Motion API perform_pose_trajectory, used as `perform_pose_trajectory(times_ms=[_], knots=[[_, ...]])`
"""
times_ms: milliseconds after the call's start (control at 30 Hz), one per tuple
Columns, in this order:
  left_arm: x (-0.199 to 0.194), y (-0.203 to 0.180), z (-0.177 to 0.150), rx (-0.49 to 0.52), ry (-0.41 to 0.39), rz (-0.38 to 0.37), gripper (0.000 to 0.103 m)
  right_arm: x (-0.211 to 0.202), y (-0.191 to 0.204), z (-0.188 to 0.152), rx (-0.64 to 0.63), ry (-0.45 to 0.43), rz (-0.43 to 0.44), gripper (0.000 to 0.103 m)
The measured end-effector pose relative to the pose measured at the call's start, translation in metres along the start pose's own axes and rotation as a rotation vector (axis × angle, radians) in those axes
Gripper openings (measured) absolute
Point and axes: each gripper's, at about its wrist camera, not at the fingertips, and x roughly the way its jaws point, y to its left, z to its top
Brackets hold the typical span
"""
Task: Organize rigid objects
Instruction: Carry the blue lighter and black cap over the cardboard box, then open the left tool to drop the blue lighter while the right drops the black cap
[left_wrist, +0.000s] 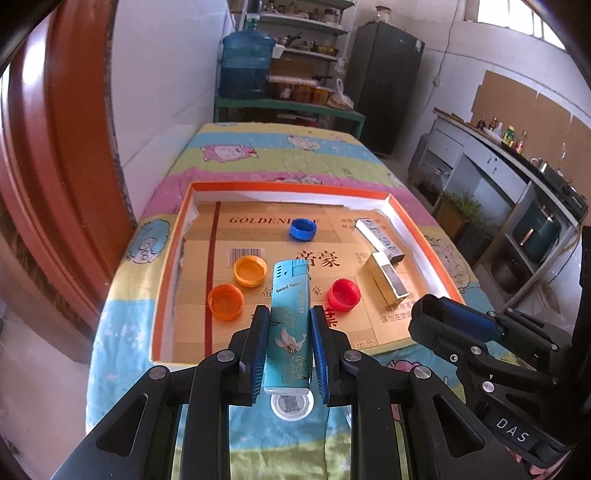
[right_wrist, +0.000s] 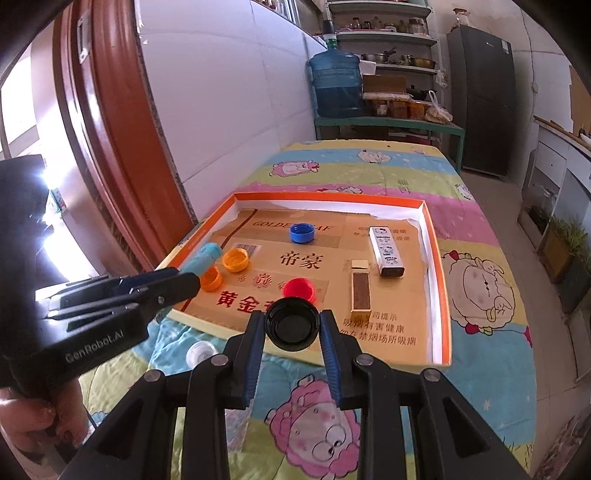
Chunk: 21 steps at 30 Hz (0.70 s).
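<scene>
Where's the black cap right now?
In the right wrist view the black cap sits pinched in the right gripper, over the tray's near edge, just before the red cap.

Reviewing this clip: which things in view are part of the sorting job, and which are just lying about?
In the job:
- teal lighter, in the left tongs
- black cap, in the right tongs
- orange-rimmed tray, holding blue cap, red cap, two orange caps, two lighters

Lying about:
- water jug
- fridge
- shelf jars
</scene>
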Motion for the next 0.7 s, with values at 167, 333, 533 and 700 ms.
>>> perform_pose_trajectory(times_ms=[167, 333, 533, 700], knots=[[0.016, -0.004, 0.005, 0.008, 0.015, -0.002, 0.023, 0.014, -0.008, 0.004, 0.017, 0.017, 0.004, 0.03], [0.033, -0.008, 0.01, 0.014, 0.046, -0.007, 0.023, 0.029, -0.014, 0.008, 0.022, 0.037, 0.006, 0.03], [0.047, -0.011, 0.012, 0.021, 0.066, -0.005, 0.023, 0.044, -0.019, 0.008, 0.024, 0.065, 0.001, 0.03], [0.057, -0.012, 0.013, 0.022, 0.082, -0.001, 0.023, 0.053, -0.023, 0.005, 0.032, 0.088, 0.001, 0.03]])
